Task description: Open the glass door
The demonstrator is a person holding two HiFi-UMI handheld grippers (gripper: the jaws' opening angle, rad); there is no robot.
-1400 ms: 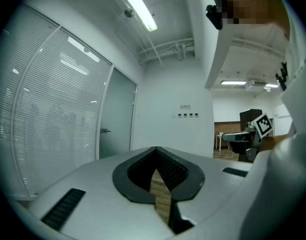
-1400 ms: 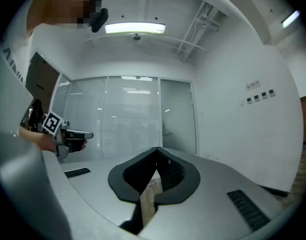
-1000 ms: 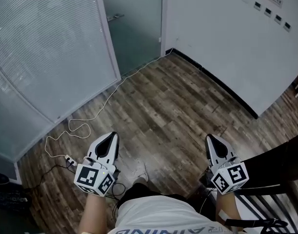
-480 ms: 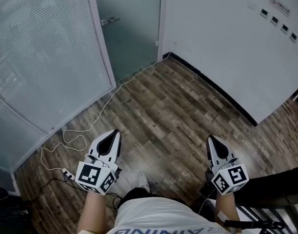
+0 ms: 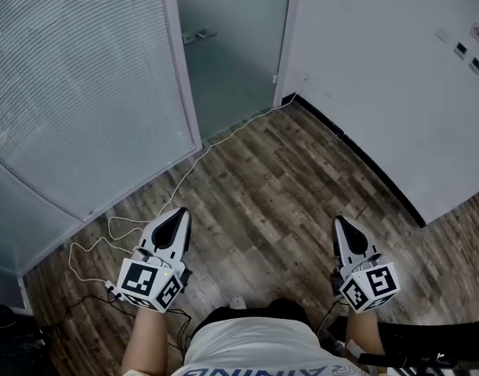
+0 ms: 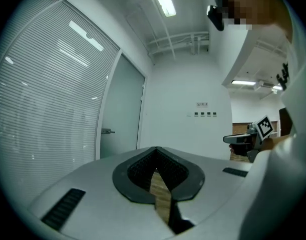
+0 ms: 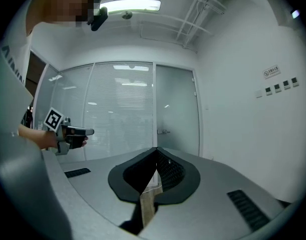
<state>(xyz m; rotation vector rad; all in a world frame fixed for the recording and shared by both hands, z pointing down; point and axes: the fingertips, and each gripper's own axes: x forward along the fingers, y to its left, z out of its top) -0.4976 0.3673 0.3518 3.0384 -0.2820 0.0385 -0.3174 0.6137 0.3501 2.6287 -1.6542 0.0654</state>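
Head view: the left gripper (image 5: 179, 216) and right gripper (image 5: 338, 222) are held level over the wood floor (image 5: 278, 186), well apart, each with its jaws closed tip to tip and nothing between them. The frosted glass door (image 5: 231, 53), with its handle (image 5: 198, 34) at the left edge, stands far ahead, between a blind-covered glass partition (image 5: 82, 84) on the left and a white wall (image 5: 380, 61) on the right. A white cable (image 5: 188, 167) trails across the floor from the door's foot.
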